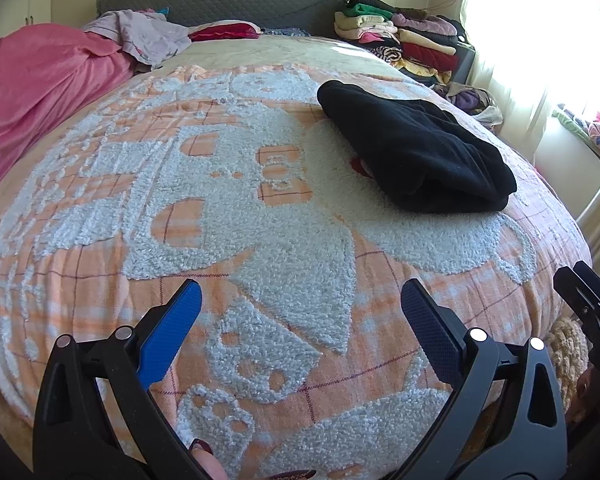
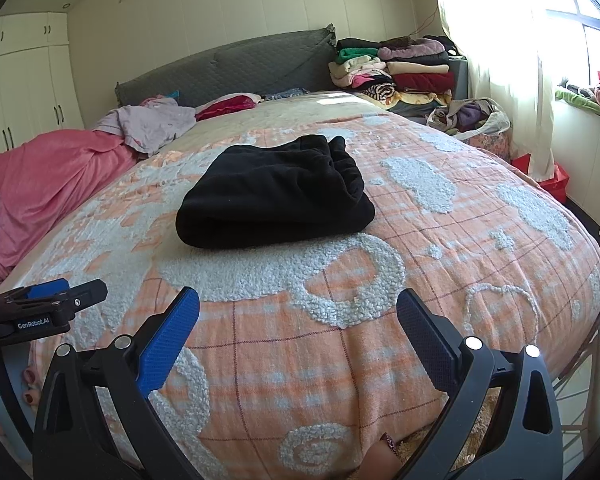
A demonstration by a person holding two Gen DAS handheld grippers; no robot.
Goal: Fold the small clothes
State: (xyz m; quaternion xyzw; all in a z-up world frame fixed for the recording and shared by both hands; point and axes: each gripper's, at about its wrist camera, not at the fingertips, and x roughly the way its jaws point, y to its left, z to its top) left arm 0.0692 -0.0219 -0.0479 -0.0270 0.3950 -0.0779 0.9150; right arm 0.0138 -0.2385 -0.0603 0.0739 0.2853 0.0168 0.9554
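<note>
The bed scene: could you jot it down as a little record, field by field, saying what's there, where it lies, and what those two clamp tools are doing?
surface: orange-and-white checked fleece blanket covering the bed
garment: black fleece garment, folded into a thick bundle, lying on the blanket
left hand-held gripper: open, empty, above the blanket, apart from the garment
right hand-held gripper: open, empty, short of the garment
background: stack of folded multicoloured clothes beside the grey quilted headboard
left side: rumpled pink bedspread

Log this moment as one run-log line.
left gripper: open, empty | right gripper: open, empty | folded black fleece garment: lying on orange-and-white checked blanket
</note>
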